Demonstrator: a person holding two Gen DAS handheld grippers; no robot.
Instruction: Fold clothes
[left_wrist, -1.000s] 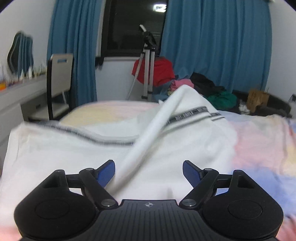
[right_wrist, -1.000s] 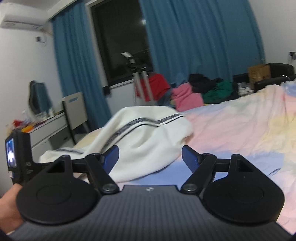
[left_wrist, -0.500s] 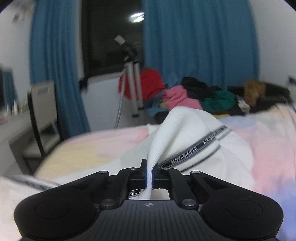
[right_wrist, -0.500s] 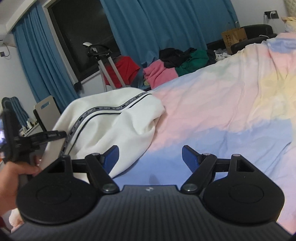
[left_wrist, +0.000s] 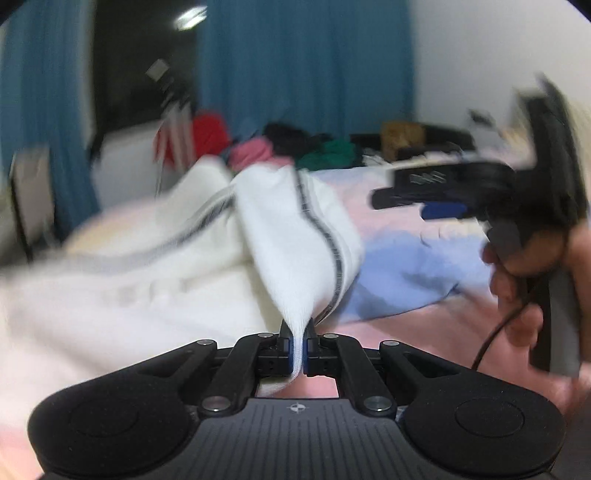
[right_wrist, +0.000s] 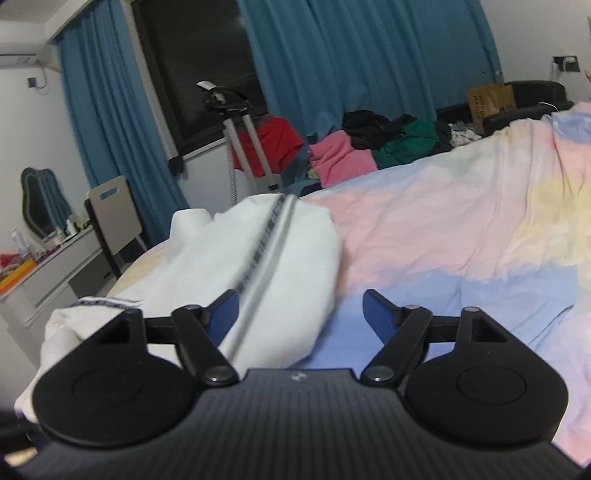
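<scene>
Bed: a wide bed under a pastel pink, blue and yellow quilt cover (right_wrist: 424, 236); every place below is given relative to it.
Curtains: 2 long blue fabric curtains (right_wrist: 354, 59) hang past the far side of the bed, on either side of a dark window.
Garment: 1 white knit garment with a dark striped trim band (right_wrist: 258, 258) lies bunched on the bed's near left part, 1 end raised in a ridge. In the left wrist view the same garment (left_wrist: 295, 236) rises off the bed in a taut fold that runs into the left claw.
Clothes heap: a loose pile of red, pink, green and black clothes (right_wrist: 369, 144) sits beyond the bed's far edge; judged to be unfolded work.
Chair: 1 grey chair with a dark frame (right_wrist: 110, 210) stands off the bed's left side, beside a pale desk.
Left gripper: the black two-finger left gripper (left_wrist: 298, 350) sits low over the bed's near edge, its blue pads pressed together and pinching a thin fold of the white cloth.
Right gripper: the black two-finger right gripper (right_wrist: 301, 314) hovers over the bed's near edge, spread wide and just starting to close. The garment's rounded edge lies under the gap, no pad touching it.
Progress: early, as I judge it; 1 edge is gripped, no flat fold shows, and the garment is crumpled.
Left to do: a second grip, spreading flat, then the folds; the heap afterwards.
</scene>
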